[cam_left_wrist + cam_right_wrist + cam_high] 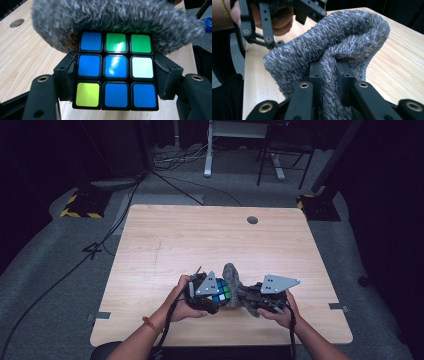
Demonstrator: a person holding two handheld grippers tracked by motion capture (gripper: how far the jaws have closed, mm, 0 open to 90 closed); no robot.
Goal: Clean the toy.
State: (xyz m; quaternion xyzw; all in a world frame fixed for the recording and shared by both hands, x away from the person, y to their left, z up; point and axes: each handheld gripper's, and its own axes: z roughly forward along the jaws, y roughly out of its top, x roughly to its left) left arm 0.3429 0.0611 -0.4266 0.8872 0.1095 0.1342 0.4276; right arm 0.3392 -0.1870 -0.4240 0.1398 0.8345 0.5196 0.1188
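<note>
A Rubik's cube (116,72) with blue, green, white and yellow stickers sits clamped between the jaws of my left gripper (115,75). In the high view the cube (221,292) is at the table's front middle, held by the left gripper (212,295). A fuzzy grey cloth (332,52) is pinched between the jaws of my right gripper (329,75) and drapes over the cube's far side (112,17). The right gripper (247,297) sits just right of the cube, with the cloth (232,275) bunched between the two grippers.
The wooden table (200,240) has a round cable hole (252,220) near its far edge. Beyond the table, cables (175,160) and desk legs (207,150) stand on the grey floor. A person's hands hold both grippers near the front edge.
</note>
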